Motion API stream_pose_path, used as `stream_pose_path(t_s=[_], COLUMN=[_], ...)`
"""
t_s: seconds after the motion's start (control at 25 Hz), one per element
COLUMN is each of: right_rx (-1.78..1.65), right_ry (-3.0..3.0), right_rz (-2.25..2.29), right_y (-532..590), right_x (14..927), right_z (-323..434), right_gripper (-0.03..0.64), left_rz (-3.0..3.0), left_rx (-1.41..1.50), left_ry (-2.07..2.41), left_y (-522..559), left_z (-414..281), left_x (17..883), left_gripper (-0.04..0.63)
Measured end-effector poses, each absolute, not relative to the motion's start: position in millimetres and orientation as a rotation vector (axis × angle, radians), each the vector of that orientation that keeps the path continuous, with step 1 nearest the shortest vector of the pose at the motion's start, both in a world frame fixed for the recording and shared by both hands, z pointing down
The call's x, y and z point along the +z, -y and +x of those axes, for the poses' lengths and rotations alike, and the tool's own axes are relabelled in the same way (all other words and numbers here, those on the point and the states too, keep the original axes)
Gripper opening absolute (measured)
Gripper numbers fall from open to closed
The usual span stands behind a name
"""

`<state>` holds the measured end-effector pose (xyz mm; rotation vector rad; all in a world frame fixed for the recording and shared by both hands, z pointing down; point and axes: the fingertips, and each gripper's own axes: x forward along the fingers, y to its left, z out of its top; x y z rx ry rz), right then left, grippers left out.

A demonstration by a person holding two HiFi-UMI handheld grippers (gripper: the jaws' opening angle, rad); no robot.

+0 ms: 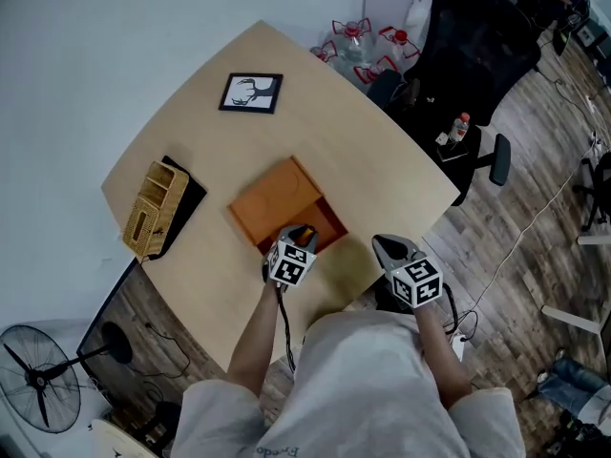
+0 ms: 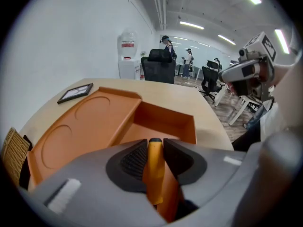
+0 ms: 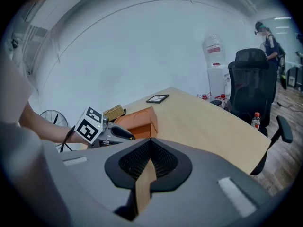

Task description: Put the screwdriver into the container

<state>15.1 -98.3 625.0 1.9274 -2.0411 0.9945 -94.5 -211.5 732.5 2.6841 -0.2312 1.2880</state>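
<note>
An orange container (image 1: 275, 198) lies on the wooden table (image 1: 382, 160), its flat lid to the left and its open compartment (image 2: 161, 124) to the right. My left gripper (image 1: 302, 236) hovers over the near edge of that compartment, shut on the orange-yellow screwdriver (image 2: 154, 169), whose handle stands clamped between the dark pads. In the head view the screwdriver (image 1: 306, 232) shows as an orange tip at the jaws. My right gripper (image 1: 387, 248) hangs off the table's near right edge with its pads together and nothing between them. The right gripper view shows the left gripper (image 3: 116, 132) beside the container (image 3: 139, 116).
A framed picture (image 1: 251, 93) lies at the far side of the table. A wicker basket (image 1: 153, 208) on a black mat sits at the left edge. A black office chair (image 1: 468, 55) and water jugs (image 1: 358, 41) stand beyond the table. A fan (image 1: 38, 380) stands on the floor.
</note>
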Motion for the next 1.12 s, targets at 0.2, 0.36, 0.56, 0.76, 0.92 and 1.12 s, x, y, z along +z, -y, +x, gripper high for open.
stream_pose_path(t_s=[0.2, 0.36, 0.56, 0.76, 0.92, 1.12], right_rx=[1.022, 1.023, 1.014, 1.014, 1.017, 1.012], right_ry=[2.054, 2.059, 2.055, 2.051, 2.063, 2.097], right_rz=[1.93, 1.918, 1.911, 1.921, 1.912, 1.886], right_y=[101.0, 100.6, 98.3, 97.6, 98.0, 107.7], right_x=[626.0, 627.1, 626.8, 625.2, 627.5, 626.0], right_z=[13.7, 12.4, 15.9, 22.0, 18.7, 15.9], right_gripper=[0.0, 0.0, 0.0, 0.0, 0.0, 0.0], left_rz=[2.658, 2.641, 2.629, 2.639, 2.657, 2.678], left_rx=[1.319, 1.331, 1.339, 1.294, 1.287, 1.245], left_ry=[0.215, 0.218, 0.22, 0.233, 0.259, 0.323], left_y=[212.9, 215.0, 215.3, 216.2, 218.4, 226.4], left_z=[-94.6, -94.0, -93.8, -88.9, -88.6, -90.7], left_x=[743.5, 750.4, 753.2, 749.2, 741.8, 719.9], left_gripper=[0.163, 0.163, 0.163, 0.169, 0.172, 0.172])
